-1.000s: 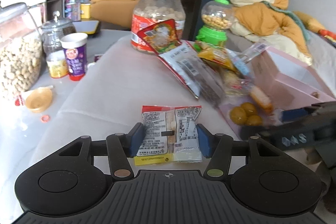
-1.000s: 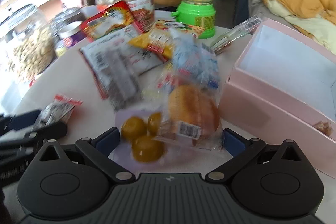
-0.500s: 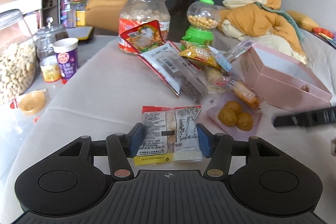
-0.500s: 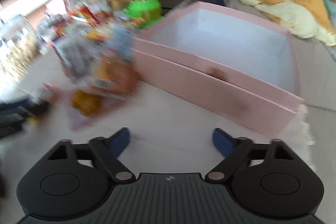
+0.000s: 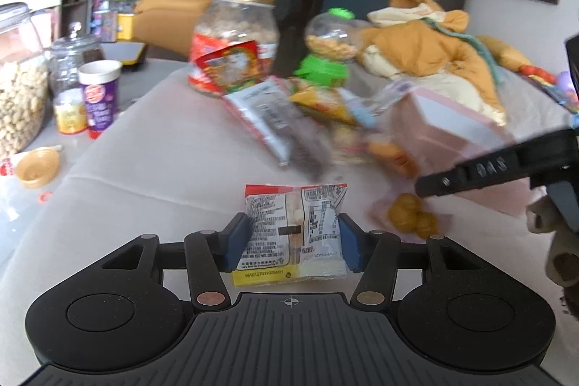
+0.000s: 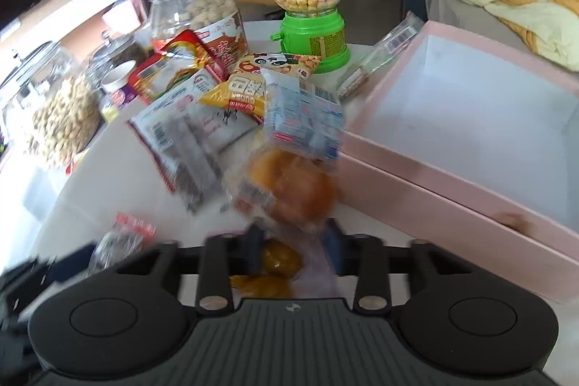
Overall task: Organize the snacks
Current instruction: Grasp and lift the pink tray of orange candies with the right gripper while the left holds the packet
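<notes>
One pink box (image 6: 452, 147) sits open on the table (image 5: 152, 176), its white inside bare apart from a small brown smear on the near wall. Three jars stand at the back: a big glass one of peanuts (image 5: 18, 85), a gold-lidded one of pale round snacks (image 6: 197, 13), and a smaller glass one (image 5: 70, 60) whose contents are too dim to make out. One green dispenser (image 6: 311, 24) holds yellowish balls under its clear dome, and one purple cup (image 5: 99, 93) stands near the peanuts. About five loose packets (image 6: 224, 104) lie heaped between the jars and the box. The left gripper (image 5: 292, 237) is half open and clamped on one flat printed packet (image 5: 293, 227), held at both edges just above the table. The right gripper (image 6: 292, 252) has just closed tight on a clear bag of yellow sweets (image 6: 280, 263), though blur hides the exact contact; three sweets show.
</notes>
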Demonstrator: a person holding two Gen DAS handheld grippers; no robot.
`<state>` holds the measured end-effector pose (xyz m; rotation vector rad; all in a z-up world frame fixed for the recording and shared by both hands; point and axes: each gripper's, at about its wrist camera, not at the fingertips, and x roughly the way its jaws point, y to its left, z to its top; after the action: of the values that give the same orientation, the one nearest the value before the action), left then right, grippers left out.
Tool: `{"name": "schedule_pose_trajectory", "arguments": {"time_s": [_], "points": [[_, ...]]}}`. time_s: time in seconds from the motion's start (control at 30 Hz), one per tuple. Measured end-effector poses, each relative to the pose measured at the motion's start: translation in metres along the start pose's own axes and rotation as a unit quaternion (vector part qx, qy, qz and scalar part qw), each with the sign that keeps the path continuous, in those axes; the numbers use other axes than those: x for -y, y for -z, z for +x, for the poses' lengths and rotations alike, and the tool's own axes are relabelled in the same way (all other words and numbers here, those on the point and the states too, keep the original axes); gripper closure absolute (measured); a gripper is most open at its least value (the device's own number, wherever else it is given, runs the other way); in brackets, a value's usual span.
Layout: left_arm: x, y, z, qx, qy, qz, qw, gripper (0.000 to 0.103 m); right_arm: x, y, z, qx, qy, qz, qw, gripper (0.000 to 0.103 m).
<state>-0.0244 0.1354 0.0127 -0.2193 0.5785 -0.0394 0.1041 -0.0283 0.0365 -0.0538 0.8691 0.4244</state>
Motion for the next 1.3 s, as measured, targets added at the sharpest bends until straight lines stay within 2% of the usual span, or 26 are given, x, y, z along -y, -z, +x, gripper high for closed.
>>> {"name": "schedule_pose_trajectory", "arguments": {"time_s": [0.1, 0.23, 0.27, 0.3, 0.33, 0.37, 0.47, 0.57, 0.6, 0.63, 0.77, 0.9, 0.97, 1.07, 1.13, 1.2, 1.3], "points": [[0.017, 0.001, -0.005, -0.003, 0.017, 0.018, 0.9997, 0.044, 0.011, 0.015, -0.029, 0.001, 0.012, -0.026, 1.000, 0.086], [0.028, 0.002, 0.002, -0.008, -0.003, 0.024, 0.9997, 0.044, 0.038, 0.034, -0.051, -0.005, 0.023, -0.017, 1.000, 0.083], [0.028, 0.002, 0.005, -0.007, -0.014, 0.020, 0.9997, 0.044, 0.043, 0.036, -0.053, -0.002, 0.023, -0.010, 1.000, 0.079], [0.027, 0.003, 0.006, -0.005, -0.024, 0.019, 0.9995, 0.044, 0.045, 0.039, -0.054, -0.001, 0.025, 0.000, 1.000, 0.062], [0.026, 0.004, 0.008, -0.004, -0.038, 0.021, 0.9991, 0.044, 0.047, 0.040, -0.052, -0.001, 0.022, 0.011, 1.000, 0.038], [0.026, 0.005, 0.010, -0.007, -0.051, 0.024, 0.9984, 0.044, 0.046, 0.042, -0.049, 0.001, 0.015, 0.025, 1.000, 0.031], [0.020, 0.006, 0.007, -0.010, -0.061, 0.022, 0.9979, 0.044, 0.032, 0.043, -0.033, -0.001, -0.006, 0.041, 0.999, 0.028], [0.016, 0.008, 0.006, -0.010, -0.077, 0.029, 0.9965, 0.044, 0.007, 0.036, -0.007, -0.004, -0.002, 0.026, 1.000, 0.025], [0.014, 0.008, 0.005, -0.009, -0.074, 0.024, 0.9969, 0.044, 0.001, 0.032, 0.001, -0.009, 0.003, 0.018, 1.000, 0.018], [0.013, 0.008, 0.005, -0.010, -0.072, 0.021, 0.9971, 0.044, -0.006, 0.028, 0.007, -0.008, 0.013, 0.008, 1.000, 0.014], [0.014, 0.009, 0.005, -0.009, -0.077, 0.030, 0.9965, 0.044, -0.018, 0.023, 0.017, -0.002, 0.025, -0.037, 0.999, 0.014], [0.012, 0.009, 0.005, -0.009, -0.077, 0.030, 0.9965, 0.044, -0.007, 0.033, 0.001, -0.008, 0.026, -0.071, 0.997, 0.014], [0.014, 0.008, 0.006, -0.010, -0.079, 0.031, 0.9964, 0.043, 0.004, 0.042, -0.007, -0.002, 0.056, -0.084, 0.995, 0.014], [0.016, 0.009, 0.006, -0.011, -0.083, 0.038, 0.9957, 0.043, 0.025, 0.052, -0.016, 0.017, 0.123, -0.075, 0.989, 0.013], [0.017, 0.010, 0.006, -0.011, -0.084, 0.039, 0.9957, 0.043, 0.033, 0.054, -0.020, 0.019, 0.137, -0.059, 0.989, 0.014], [0.017, 0.010, 0.006, -0.011, -0.083, 0.037, 0.9958, 0.043, 0.035, 0.055, -0.026, 0.020, 0.106, -0.037, 0.994, 0.016], [0.019, 0.010, 0.006, -0.011, -0.083, 0.038, 0.9958, 0.043, 0.026, 0.053, -0.033, 0.031, 0.032, 0.000, 0.999, 0.016]]}}
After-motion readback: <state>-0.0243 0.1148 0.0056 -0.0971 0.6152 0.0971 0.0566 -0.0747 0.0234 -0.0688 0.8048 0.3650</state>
